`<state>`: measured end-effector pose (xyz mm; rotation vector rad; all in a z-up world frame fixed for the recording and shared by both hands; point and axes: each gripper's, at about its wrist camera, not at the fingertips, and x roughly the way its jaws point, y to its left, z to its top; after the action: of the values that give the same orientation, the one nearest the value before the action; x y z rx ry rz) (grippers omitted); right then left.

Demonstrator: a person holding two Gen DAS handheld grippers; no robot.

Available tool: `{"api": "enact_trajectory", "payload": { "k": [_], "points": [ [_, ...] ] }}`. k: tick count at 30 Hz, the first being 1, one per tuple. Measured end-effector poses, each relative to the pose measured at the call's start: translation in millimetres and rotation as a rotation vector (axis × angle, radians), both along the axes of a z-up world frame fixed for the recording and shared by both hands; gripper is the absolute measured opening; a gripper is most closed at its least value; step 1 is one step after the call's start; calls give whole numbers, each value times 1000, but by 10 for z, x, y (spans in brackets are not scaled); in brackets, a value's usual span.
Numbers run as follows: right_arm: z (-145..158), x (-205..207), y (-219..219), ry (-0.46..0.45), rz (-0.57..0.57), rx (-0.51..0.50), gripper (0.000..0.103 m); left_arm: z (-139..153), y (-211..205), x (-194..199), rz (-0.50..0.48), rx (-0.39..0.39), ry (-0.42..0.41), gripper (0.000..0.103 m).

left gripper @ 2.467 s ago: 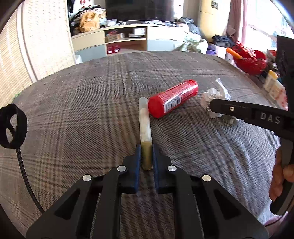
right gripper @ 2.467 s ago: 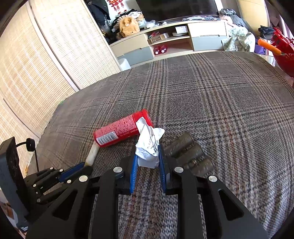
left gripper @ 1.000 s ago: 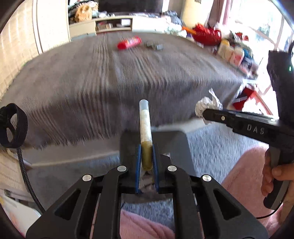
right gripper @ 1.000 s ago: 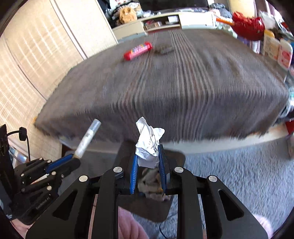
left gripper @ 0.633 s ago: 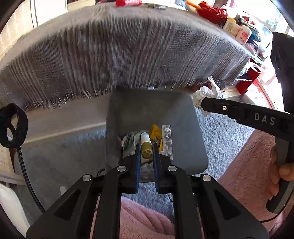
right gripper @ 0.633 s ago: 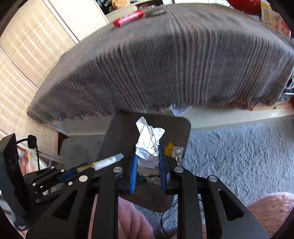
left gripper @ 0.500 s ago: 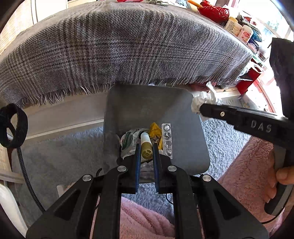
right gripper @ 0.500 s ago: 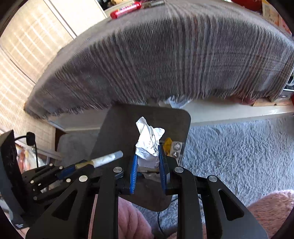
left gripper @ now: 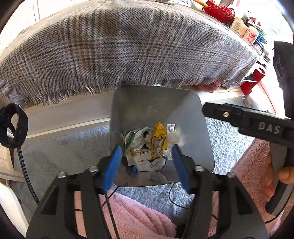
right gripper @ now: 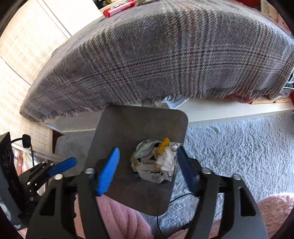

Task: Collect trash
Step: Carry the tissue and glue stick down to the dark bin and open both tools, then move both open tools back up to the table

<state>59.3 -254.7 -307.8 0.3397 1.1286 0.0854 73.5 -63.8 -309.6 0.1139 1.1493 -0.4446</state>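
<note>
A grey trash bin (left gripper: 150, 103) stands on the floor below the table edge, also in the right wrist view (right gripper: 139, 123). It holds a pile of trash (left gripper: 147, 147): crumpled white paper, a yellow wrapper, a blister pack; the same pile (right gripper: 156, 161) shows in the right wrist view. My left gripper (left gripper: 145, 161) is open and empty over the bin. My right gripper (right gripper: 147, 167) is open and empty over the bin, and shows side-on in the left wrist view (left gripper: 207, 110). A red can (right gripper: 118, 7) lies far back on the table.
The table under a grey plaid cloth (left gripper: 119, 46) hangs over the bin's far side. A light shaggy rug (right gripper: 238, 143) covers the floor. Pink fleece (left gripper: 136, 217) lies under the grippers. Bottles and a red basket (left gripper: 218, 11) stand at the table's right.
Both grippers carried their items from the table to the bin and opened. The tube left the left gripper and the crumpled paper left the right gripper; both dropped into the bin.
</note>
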Motion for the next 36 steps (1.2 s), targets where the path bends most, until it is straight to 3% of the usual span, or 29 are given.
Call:
{"api": "enact_trajectory", "payload": {
  "k": [2, 4, 8, 21, 27, 36],
  "points": [
    [59, 14, -32, -7, -3, -14, 93, 80, 15, 7, -1, 11, -20, 69],
    [144, 38, -58, -14, 3, -31, 98, 184, 27, 15, -1, 20, -45, 83],
    [329, 63, -141, -48, -9, -45, 100, 385, 60, 48, 9, 24, -91, 95],
    [993, 317, -403, -183, -73, -58, 100, 930, 139, 363, 72, -34, -170, 95],
    [1228, 744, -508, -240, -80, -93, 100, 1190, 118, 776, 79, -45, -215, 95],
    [1244, 1578, -497, -271, -53, -147, 99, 1327, -24, 1550, 73, -35, -262, 95]
  ]
}}
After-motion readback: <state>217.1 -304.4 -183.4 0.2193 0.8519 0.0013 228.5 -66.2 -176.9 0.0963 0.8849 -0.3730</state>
